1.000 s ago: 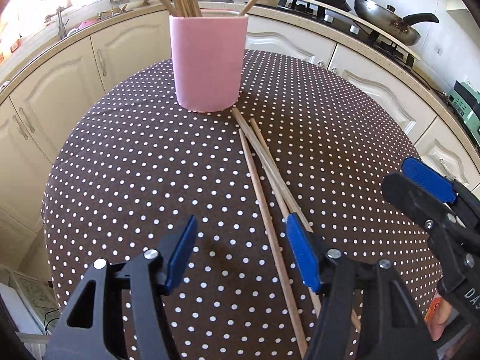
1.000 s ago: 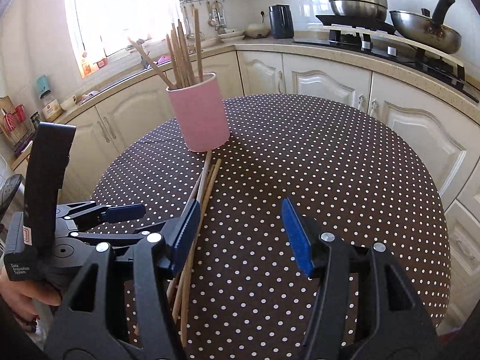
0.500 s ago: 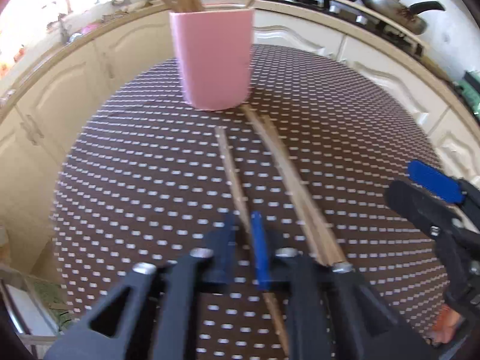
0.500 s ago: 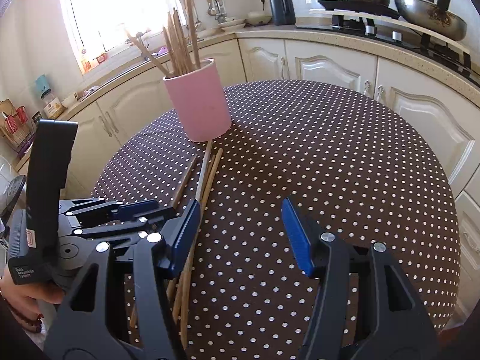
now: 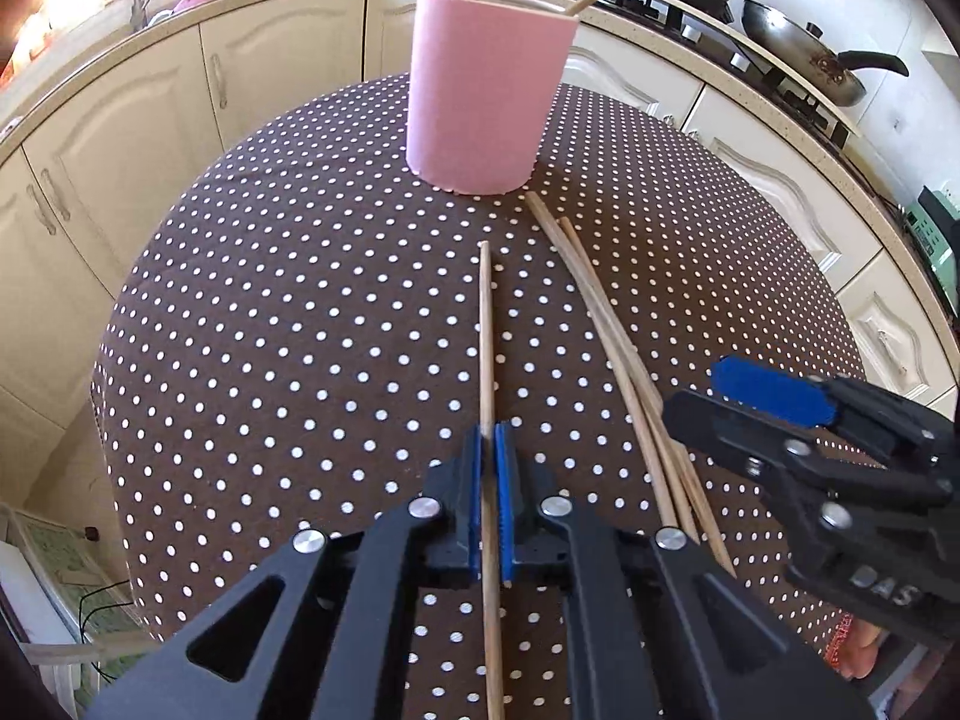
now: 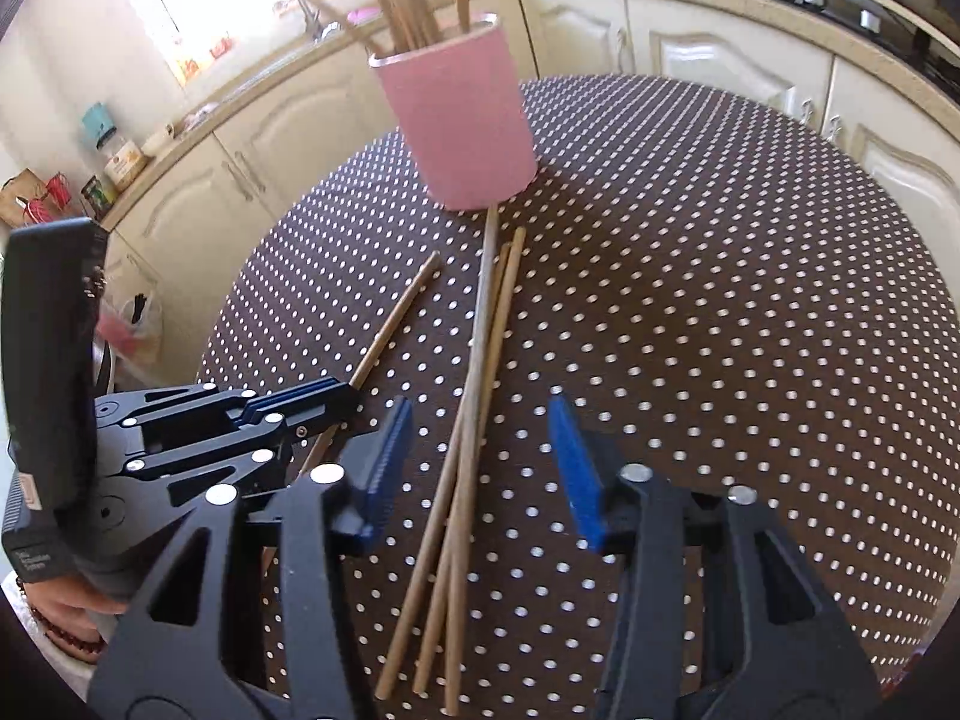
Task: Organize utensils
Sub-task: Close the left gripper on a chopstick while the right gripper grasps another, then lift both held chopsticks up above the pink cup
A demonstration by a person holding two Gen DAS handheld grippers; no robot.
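on the left, the left gripper [image 5: 493,501] has its fingers clamped on one chopstick [image 5: 486,324] lying on the desk [image 5: 270,312]; three more chopsticks [image 6: 474,396] lie loose between the right gripper [image 6: 477,468] fingers, which have just been closing but are not yet touching them; several already stand in the pink holder [image 6: 459,126], so most remains.

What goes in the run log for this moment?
left tool: shut on chopstick | right tool: closing over loose chopsticks | cup: upright
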